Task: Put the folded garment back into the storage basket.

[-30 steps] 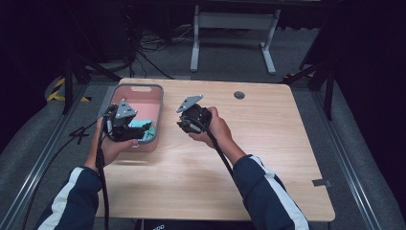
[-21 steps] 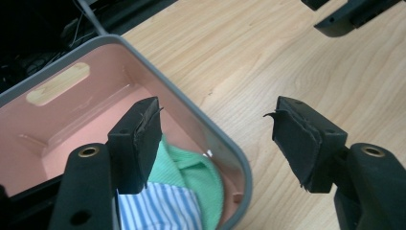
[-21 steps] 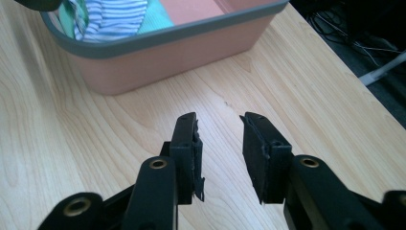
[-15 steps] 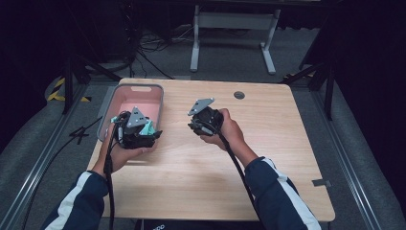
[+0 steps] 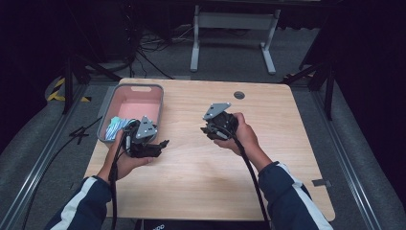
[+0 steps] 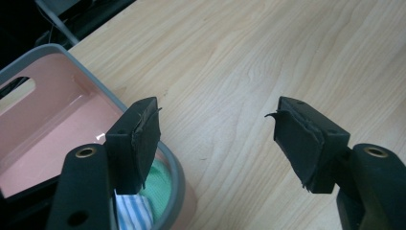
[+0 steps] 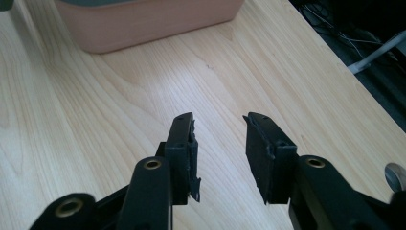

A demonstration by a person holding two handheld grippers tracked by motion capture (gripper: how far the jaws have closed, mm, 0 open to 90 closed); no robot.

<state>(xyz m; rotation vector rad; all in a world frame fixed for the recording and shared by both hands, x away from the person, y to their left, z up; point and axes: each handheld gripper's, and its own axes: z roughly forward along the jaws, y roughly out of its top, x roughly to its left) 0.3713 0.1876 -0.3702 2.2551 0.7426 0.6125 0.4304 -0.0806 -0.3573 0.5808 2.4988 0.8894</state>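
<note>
A pink basin with a grey rim (image 5: 158, 98) stands at the table's back left. A striped blue and green cloth (image 5: 115, 128) lies in its near corner. My left gripper (image 5: 162, 145) hovers over the table just beside the basin's near right corner. In the left gripper view my left gripper (image 6: 215, 112) is wide open with bare wood between the jaws, the basin rim (image 6: 91, 81) and cloth (image 6: 158, 184) behind its left jaw. My right gripper (image 5: 206, 130) is held near the table's middle. In the right gripper view my right gripper (image 7: 219, 120) is open and holds nothing.
The wooden table (image 5: 201, 182) has a round cable hole (image 5: 239, 95) at the back. The basin's outer wall (image 7: 143, 19) lies ahead of the right gripper. A metal stand (image 5: 230, 21) and cables lie on the dark floor beyond the table.
The left gripper has moved from over the basin's near end to the right, onto the table side, with the cloth left in the basin. The right hand has drifted to the right.
</note>
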